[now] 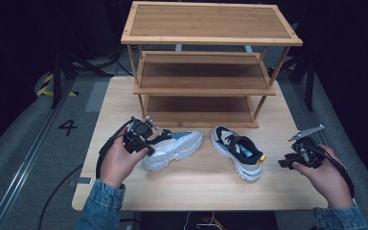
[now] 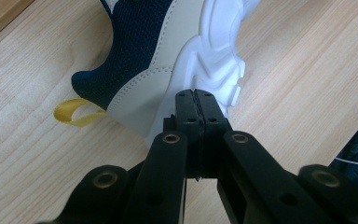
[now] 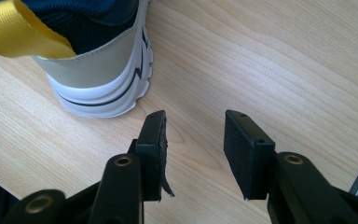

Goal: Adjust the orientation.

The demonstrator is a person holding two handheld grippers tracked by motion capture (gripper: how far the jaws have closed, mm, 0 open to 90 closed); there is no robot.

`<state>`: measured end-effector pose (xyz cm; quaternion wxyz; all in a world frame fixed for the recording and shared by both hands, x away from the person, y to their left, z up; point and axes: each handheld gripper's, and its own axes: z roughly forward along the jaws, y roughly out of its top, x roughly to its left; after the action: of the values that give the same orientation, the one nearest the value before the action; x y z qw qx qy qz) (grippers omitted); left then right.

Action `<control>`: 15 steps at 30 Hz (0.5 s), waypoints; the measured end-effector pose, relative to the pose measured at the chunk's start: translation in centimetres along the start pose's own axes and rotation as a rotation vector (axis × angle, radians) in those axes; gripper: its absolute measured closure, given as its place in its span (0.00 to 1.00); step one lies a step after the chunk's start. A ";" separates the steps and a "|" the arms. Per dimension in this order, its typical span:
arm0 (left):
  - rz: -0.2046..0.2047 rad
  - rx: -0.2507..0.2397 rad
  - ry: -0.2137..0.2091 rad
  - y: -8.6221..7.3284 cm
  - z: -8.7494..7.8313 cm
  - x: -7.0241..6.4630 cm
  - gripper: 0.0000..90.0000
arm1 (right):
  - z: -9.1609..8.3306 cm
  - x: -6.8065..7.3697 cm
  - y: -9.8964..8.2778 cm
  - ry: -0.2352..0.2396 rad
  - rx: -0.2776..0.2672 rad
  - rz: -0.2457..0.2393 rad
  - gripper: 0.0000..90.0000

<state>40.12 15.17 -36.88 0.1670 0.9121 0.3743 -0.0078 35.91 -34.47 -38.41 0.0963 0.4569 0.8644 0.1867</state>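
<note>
Two sneakers lie on the light wooden table [image 1: 201, 187]. The left sneaker [image 1: 177, 146] rests tipped on its side, white chunky sole towards me; in the left gripper view it [image 2: 168, 51] shows navy mesh, cream leather and a yellow heel loop [image 2: 74, 113]. My left gripper [image 1: 148, 143] [image 2: 196, 95] is shut, its tips right at the heel of that sole. The right sneaker [image 1: 237, 152] stands upright with its heel [image 3: 98, 79] and its own yellow loop [image 3: 18, 32] facing my right gripper [image 1: 282, 163] [image 3: 193, 119]. That gripper is open and empty, a short way behind the heel.
A three-tier bamboo shoe rack [image 1: 206, 62] stands at the back of the table, its shelves bare. Bare tabletop lies in front of the sneakers. A strip of pad rubber hangs loose on my right gripper's left jaw. Grey floor surrounds the table.
</note>
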 end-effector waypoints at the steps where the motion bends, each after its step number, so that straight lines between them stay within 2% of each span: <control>1: -0.005 0.001 -0.005 0.0 0.0 0.0 1.00 | 0.0 0.0 0.0 0.000 0.001 0.001 0.68; 10: 0.015 0.011 -0.005 -0.1 -0.1 -0.5 1.00 | 0.2 0.2 0.1 0.004 0.006 -0.008 0.67; 13: 0.032 0.009 -0.040 -0.3 -0.2 -1.0 1.00 | 0.3 0.2 0.3 0.008 0.007 -0.013 0.67; 15: 0.028 0.005 -0.052 -0.4 -0.1 -1.2 1.00 | 0.4 0.2 0.5 0.010 0.007 -0.013 0.67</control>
<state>38.99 14.70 -36.71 0.1743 0.9172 0.3571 -0.0303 36.28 -33.93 -38.56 0.0917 0.4505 0.8685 0.1855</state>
